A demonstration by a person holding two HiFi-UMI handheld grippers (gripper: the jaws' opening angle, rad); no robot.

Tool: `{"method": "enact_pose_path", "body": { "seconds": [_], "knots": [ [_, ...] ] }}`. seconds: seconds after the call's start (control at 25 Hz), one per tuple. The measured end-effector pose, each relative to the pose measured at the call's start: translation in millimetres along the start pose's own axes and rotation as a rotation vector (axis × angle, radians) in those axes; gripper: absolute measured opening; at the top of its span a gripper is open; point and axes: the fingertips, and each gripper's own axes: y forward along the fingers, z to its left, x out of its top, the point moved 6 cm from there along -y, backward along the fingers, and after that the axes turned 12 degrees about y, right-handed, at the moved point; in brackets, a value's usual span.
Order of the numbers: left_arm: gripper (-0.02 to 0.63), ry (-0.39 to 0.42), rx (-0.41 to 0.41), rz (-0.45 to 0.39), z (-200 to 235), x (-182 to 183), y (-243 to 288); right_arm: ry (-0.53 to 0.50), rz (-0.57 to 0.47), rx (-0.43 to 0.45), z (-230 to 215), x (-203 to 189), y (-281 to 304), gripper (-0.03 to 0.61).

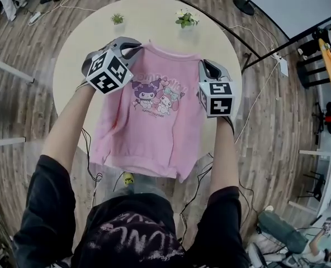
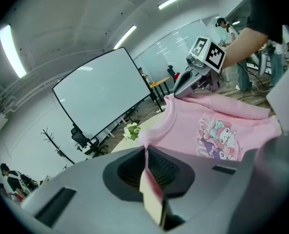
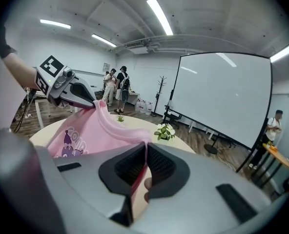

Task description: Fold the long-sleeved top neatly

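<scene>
- Long-sleeved top (image 1: 160, 133): pink, printed front facing up, held over the round table (image 1: 70, 54).
- Orientation: long axis runs collar to hem. The collar is at the far end, toward the 2 small plants (image 1: 117, 19) (image 1: 185, 19). The hem is at the near end, over the table's near edge, toward the person.
- Shoulder line is stretched crosswise between the 2 grippers, with the neckline sagging slightly between them.
- Contact between top and table: cannot tell.
- Left gripper (image 1: 133, 50): on the top's left-hand shoulder in the head view. In its own view (image 2: 145, 150) the jaws are nearly together, pinching a thin fold of pink fabric.
- Right gripper (image 1: 206, 66): on the opposite shoulder. In its own view (image 3: 145, 147) the jaws are likewise nearly together, with pink cloth clamped between them.
- Both grippers point away from the person and slant downward.
</scene>
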Motion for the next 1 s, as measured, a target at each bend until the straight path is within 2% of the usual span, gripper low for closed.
{"method": "enact_pose_path", "body": {
  "seconds": [0.24, 0.4, 0.68, 1.0],
  "knots": [
    [0.029, -0.047, -0.037, 0.050, -5.1, -31.5, 60.3, 0.028, 0.065, 0.031, -22.5, -29.5, 60.3, 0.018],
    [0.029, -0.085, -0.046, 0.088, -32.6, -55.8, 81.7, 0.024, 0.097, 0.062, -19.7, -65.8, 79.1, 0.018],
    [0.032, -0.141, -0.096, 0.123, -45.3, -84.6, 123.5, 0.030, 0.171, 0.084, -28.7, -100.2, 116.8, 0.026],
    [0.055, -0.182, -0.134, 0.169, -54.5, -108.1, 149.7, 0.049, 0.205, 0.093, -33.2, -116.0, 133.3, 0.091]
  ]
}}
